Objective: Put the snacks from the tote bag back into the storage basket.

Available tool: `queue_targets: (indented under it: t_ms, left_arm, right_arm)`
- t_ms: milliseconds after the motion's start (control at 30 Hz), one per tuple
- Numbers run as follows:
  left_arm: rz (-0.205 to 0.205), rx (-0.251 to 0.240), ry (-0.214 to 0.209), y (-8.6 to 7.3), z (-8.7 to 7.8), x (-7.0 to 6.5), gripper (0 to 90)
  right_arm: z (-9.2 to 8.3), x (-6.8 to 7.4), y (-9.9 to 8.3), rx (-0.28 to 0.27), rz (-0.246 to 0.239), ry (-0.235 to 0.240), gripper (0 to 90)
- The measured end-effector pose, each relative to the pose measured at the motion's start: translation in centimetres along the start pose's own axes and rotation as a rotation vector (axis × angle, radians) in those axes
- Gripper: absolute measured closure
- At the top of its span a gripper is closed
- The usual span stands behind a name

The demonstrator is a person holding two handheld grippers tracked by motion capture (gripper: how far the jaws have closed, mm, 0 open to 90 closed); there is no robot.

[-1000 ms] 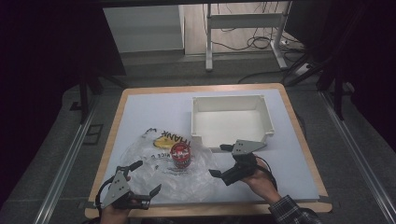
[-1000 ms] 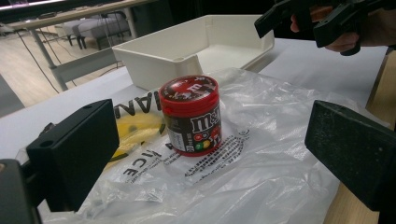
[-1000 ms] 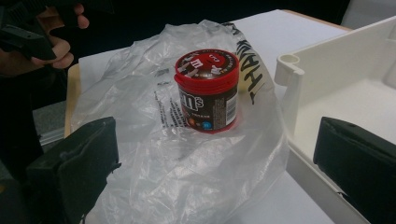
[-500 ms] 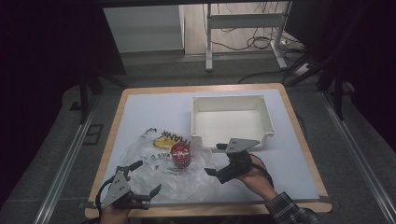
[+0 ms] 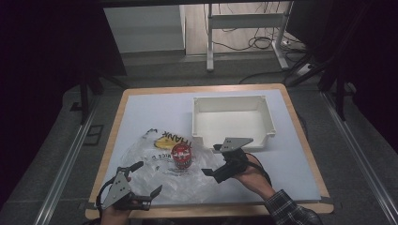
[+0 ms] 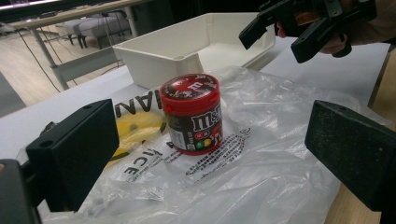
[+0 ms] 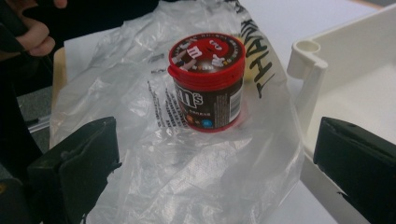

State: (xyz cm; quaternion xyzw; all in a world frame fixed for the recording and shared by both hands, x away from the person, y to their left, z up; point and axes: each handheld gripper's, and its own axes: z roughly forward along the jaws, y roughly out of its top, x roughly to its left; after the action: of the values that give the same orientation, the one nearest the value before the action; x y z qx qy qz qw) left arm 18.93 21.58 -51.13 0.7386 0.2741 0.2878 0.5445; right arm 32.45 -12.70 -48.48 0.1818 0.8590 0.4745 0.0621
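A small brown candy tub [image 5: 181, 157] with a red lid stood upright on a flattened clear plastic bag [image 5: 159, 171], table's near-left.

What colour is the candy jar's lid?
Red, with a printed brown-and-white label on top of the candy jar; clearest in the right gripper view.

Table [image 5: 141, 112]: pale top with a wooden edge. A clear plastic bag [image 5: 155, 173] is spread flat on it, between the left gripper [image 5: 143, 180] and the right gripper [image 5: 213, 159], its printed end lying away from both. A white tray [image 5: 232, 136] is set directly on the top just beyond the right gripper, its near wall close to that gripper's jaws and beside the bag's edge.
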Motion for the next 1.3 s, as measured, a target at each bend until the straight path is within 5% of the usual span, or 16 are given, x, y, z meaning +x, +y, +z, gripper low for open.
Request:
queue_targets:
  t_ms: [367, 1300]
  left_arm:
    - [0.002, 0.002, 0.001, 0.0, 0.0, 0.0, 2.7]
    - [0.008, 0.007, 0.003, 0.0, 0.0, -0.1, 2.7]
  right_arm:
    - [0.8, -0.5, 0.3, 0.038, 0.034, 0.003, 0.4]
    - [4.4, 0.2, 2.6, 0.216, -0.002, 0.010, 0.5]
